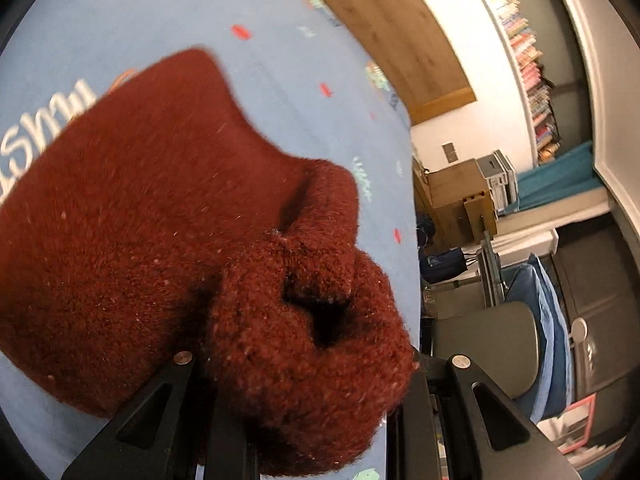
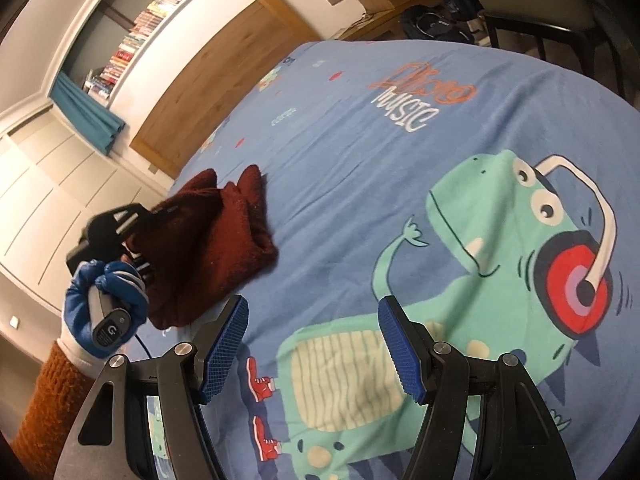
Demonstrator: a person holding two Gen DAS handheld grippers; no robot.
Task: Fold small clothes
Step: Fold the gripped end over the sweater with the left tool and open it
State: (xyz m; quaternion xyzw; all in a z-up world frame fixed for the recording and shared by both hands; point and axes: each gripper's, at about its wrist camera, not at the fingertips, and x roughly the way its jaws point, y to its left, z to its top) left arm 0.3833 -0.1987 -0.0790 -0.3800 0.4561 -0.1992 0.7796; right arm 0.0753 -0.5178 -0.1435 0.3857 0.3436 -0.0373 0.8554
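Item: dark red knitted garment (image 2: 212,240), fuzzy weave, small. Bunched, one end gathered and lifted, the remainder draping down onto the bed cover at its left side as the right wrist view shows it. In the left wrist view the same garment (image 1: 168,240) fills the lower left, its bunched end folded over itself with a dark hollow in the folds.

Left gripper (image 1: 304,412): jaws nearly closed, clamped on the bunched end of the garment; pads hidden by the knit. Held by a hand in a blue and white glove (image 2: 106,308), above an orange-brown knitted sleeve (image 2: 48,396).

Right gripper (image 2: 312,344): jaws standing wide apart, blue textured pads (image 2: 224,344) bare, nothing between them. Hangs over the cover, just beside the garment's lower edge, not touching it.

Bed cover (image 2: 360,152): light blue, printed with a green dinosaur (image 2: 472,264) wearing red headphones, lettering "MUSIC", small red marks.

Surroundings: wooden headboard (image 2: 224,80), bookshelf (image 2: 160,8), teal curtain (image 2: 86,112), cardboard box (image 1: 460,196).
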